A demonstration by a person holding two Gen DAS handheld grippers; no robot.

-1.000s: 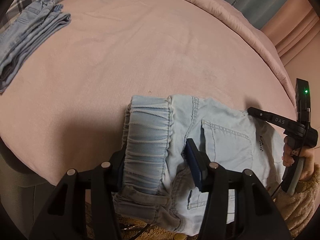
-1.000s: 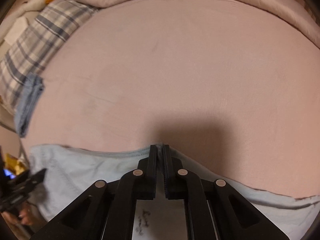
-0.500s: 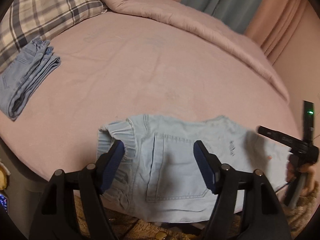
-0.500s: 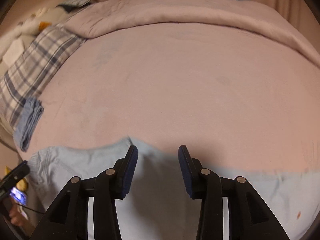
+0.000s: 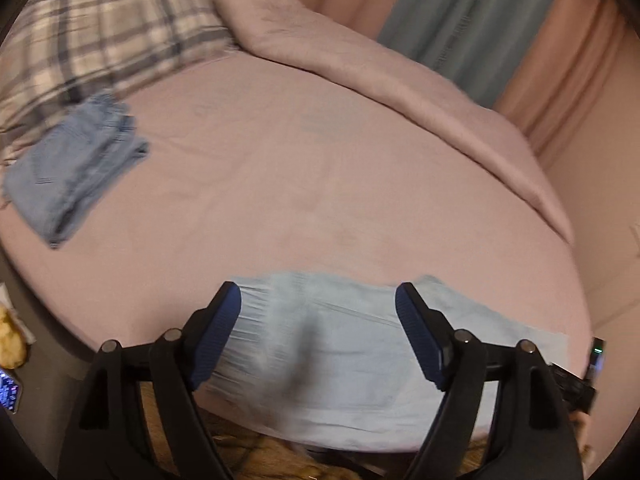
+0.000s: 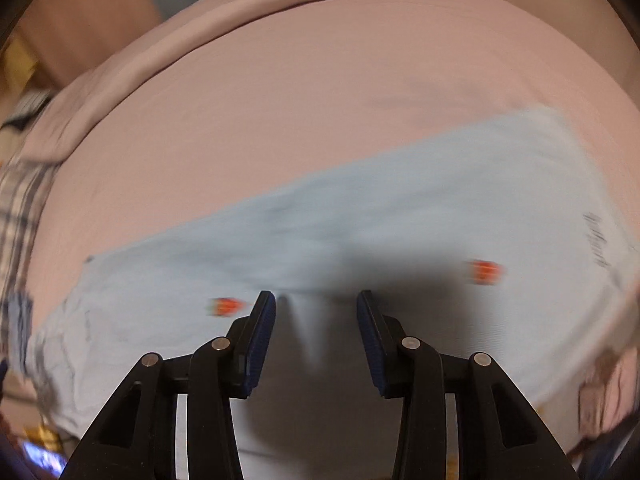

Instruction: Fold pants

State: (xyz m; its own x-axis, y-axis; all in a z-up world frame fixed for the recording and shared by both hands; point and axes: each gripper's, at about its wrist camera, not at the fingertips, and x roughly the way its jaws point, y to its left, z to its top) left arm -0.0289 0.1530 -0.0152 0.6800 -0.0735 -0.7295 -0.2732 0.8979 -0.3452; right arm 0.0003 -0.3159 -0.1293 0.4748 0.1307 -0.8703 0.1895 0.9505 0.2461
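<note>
- Two grippers, both with jaws spread apart and nothing between the pads.
- Left gripper (image 5: 318, 308) poised above the near end of the light blue pants (image 5: 340, 356), blue-padded fingers (image 5: 218, 338) wide on either side of the gathered fabric, not touching it as far as the blur allows.
- Right gripper (image 6: 316, 300) likewise parted, hanging over the middle of the pants (image 6: 360, 216), a dark shadow on the cloth just ahead of the tips.
- Pants spread flat along the near edge of the pink bed (image 5: 320, 168), lengthwise across the right wrist view, with two small orange marks (image 6: 485, 271) and a line of dark lettering near the far right end.
- Second pair, darker blue folded jeans (image 5: 76, 168), well apart at the left of the bed, just beside the plaid pillow (image 5: 104, 40).
- Pink duvet (image 5: 380, 80) bunched along the far side, teal curtain (image 5: 480, 20) behind.
- Heavily blurred throughout, so fine seams and pockets unreadable.
</note>
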